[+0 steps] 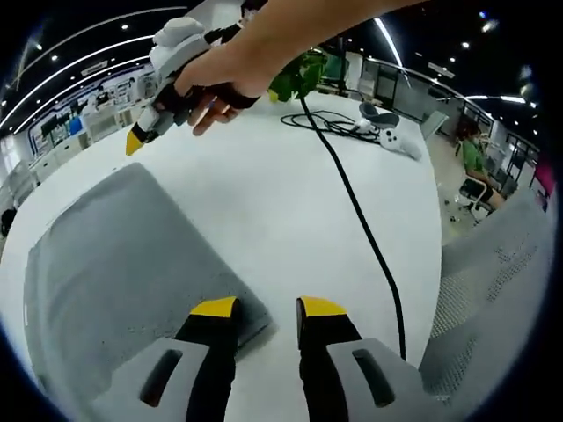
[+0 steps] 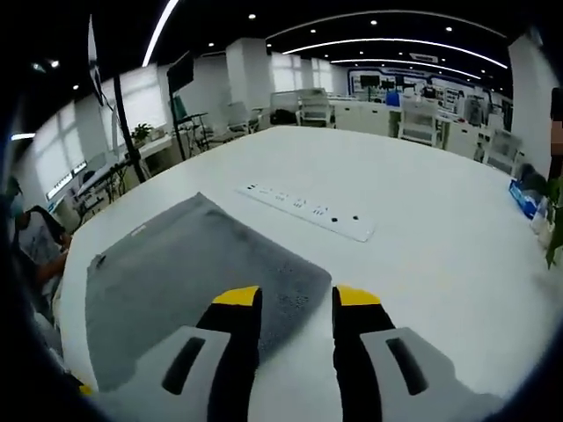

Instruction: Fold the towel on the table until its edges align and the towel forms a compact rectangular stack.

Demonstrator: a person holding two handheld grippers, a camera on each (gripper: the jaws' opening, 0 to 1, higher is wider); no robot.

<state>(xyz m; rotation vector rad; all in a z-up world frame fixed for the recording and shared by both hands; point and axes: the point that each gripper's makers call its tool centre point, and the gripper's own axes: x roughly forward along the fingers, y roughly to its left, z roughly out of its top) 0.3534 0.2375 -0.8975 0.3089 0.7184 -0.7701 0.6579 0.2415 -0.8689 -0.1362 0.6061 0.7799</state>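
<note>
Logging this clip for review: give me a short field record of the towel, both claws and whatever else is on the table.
towel: grey towel lying flat on the white table, no visible fold
left claw: left claw open, low at one towel corner, holding nothing
right claw: right claw open, at another towel edge, holding nothing; in the left gripper view it shows held in the person's hand
other items: white power strip; black cable; white controller
fold progress: not started
</note>
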